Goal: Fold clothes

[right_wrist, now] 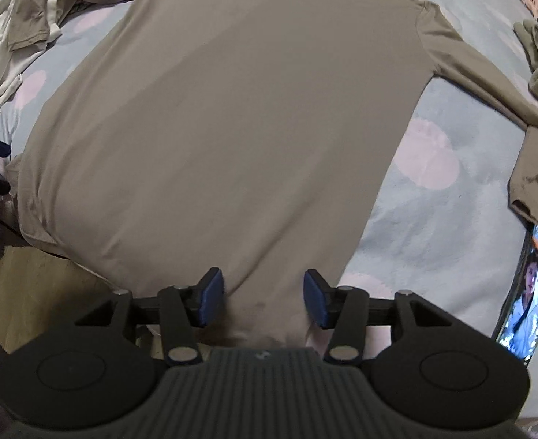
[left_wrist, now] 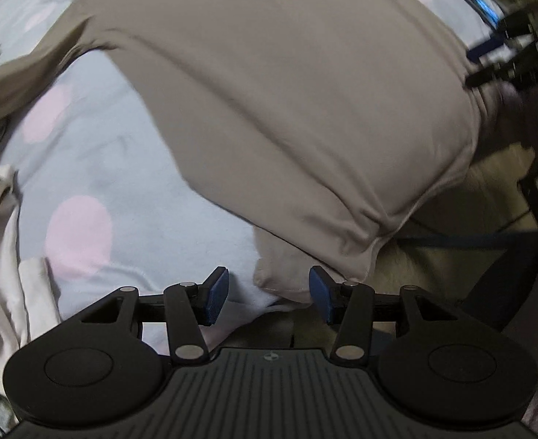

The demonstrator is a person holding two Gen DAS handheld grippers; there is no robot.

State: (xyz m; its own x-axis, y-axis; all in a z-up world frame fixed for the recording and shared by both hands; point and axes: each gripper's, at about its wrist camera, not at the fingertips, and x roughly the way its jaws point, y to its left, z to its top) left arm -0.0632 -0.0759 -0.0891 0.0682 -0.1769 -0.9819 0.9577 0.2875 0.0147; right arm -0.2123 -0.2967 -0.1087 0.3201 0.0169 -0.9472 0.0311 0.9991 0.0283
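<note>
Long-sleeved taupe shirt (right_wrist: 225, 128) lay spread flat on a bed covered by a pale blue sheet (right_wrist: 433, 219) with pink dots, its hem hanging slightly over the near edge of the bed above the wooden floor (right_wrist: 31, 292). Its long axis ran from the hem, close under both grippers, away to the collar at the far side; the sleeves stretched out to either side, the right one reaching toward a lit phone (right_wrist: 529, 292) lying on the sheet.

Left gripper (left_wrist: 269, 294) hovered with jaws parted over the hem corner, a fold of fabric between the pads but not pinched. Right gripper (right_wrist: 263, 298) was likewise open above the other hem corner, cloth beneath it, nothing held.

Judging from this, the step in hand was taking the hem to start a fold. Doing it well would mean pinching both layers at matching corners, closing fully before lifting, and carrying the hem straight along the long axis toward the collar so the edges stay square. A heap of other clothes (right_wrist: 9, 44) lay at the far left.
</note>
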